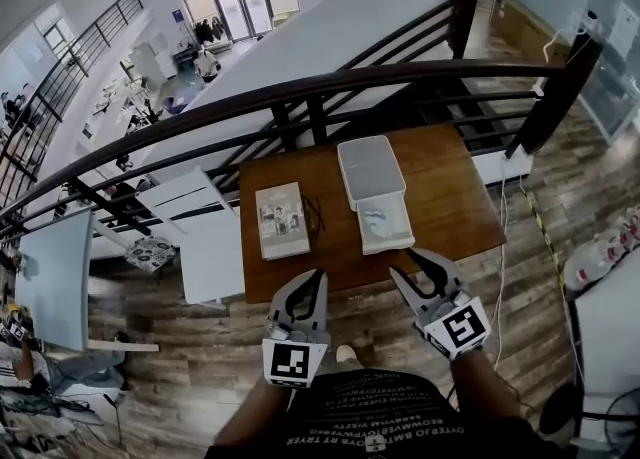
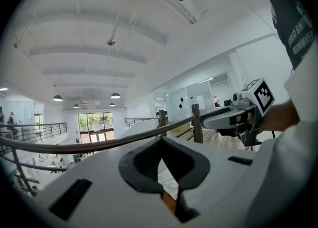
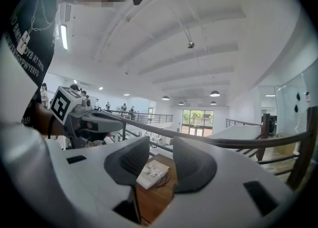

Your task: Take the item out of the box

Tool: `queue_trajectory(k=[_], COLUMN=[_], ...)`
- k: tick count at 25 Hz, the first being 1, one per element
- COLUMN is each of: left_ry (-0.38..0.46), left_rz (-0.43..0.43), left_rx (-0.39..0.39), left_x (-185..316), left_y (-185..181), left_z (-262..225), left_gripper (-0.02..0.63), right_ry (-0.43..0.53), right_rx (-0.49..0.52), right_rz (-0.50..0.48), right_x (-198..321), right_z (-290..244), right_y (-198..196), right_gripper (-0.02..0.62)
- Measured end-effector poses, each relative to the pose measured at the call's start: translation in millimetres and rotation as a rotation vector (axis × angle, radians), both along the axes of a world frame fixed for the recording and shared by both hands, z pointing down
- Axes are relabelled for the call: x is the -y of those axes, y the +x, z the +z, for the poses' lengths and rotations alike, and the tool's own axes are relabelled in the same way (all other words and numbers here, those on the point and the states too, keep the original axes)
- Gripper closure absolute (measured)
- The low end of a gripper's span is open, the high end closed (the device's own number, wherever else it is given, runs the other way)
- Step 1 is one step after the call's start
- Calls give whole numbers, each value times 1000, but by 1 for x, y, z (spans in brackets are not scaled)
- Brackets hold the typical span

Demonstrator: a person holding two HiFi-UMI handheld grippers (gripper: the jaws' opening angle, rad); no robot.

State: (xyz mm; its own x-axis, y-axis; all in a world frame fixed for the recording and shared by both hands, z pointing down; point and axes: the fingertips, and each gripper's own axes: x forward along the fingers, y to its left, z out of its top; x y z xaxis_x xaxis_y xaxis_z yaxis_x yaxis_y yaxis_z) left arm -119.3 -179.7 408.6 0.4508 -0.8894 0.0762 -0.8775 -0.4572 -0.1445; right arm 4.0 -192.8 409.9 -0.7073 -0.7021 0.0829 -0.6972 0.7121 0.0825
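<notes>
Box (image 1: 371, 171) open on table (image 1: 452, 209), perhaps item (image 1: 379, 215) inside, book (image 1: 281, 219) and glasses (image 1: 314, 215) beside; left gripper (image 1: 318, 274) closed, right gripper (image 1: 404, 261) agape, both empty.

The box (image 1: 390, 239) is white, the table (image 1: 450, 197) brown, the book (image 1: 281, 219) seemingly pale grey.

Booklet (image 1: 282, 219), glasses (image 1: 314, 215), wooden table (image 1: 450, 197), dark railing (image 1: 300, 86)
</notes>
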Motion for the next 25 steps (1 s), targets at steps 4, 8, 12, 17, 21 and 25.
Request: queue_trajectory(k=[4,8,12,17,21,25], left_ry=[-23,-11,-11,-38,-63,-49], left_rz=[19,44,56,59,41,9], left_rx=[-16,-27,-41,-49,-49,-68], left_x=[18,34,46,61,75,99], left_y=[-9,-15,-14,-7,-1,8], left_z=[0,2,6,11,24,21], left_gripper=[600,600,600,600,600,600], right_ry=[7,6,5,-1,-27,-46], right_rx=[-29,-57,-39,-52,-68,-45], right_rz=[18,38,71,107,109,87], right_x=[16,28,37,56,69,93], right_z=[-6,-6,-4,-1,12,21], right_y=[-9,-13,-6,12,25,34], right_gripper=[468,468,467,466,466,466])
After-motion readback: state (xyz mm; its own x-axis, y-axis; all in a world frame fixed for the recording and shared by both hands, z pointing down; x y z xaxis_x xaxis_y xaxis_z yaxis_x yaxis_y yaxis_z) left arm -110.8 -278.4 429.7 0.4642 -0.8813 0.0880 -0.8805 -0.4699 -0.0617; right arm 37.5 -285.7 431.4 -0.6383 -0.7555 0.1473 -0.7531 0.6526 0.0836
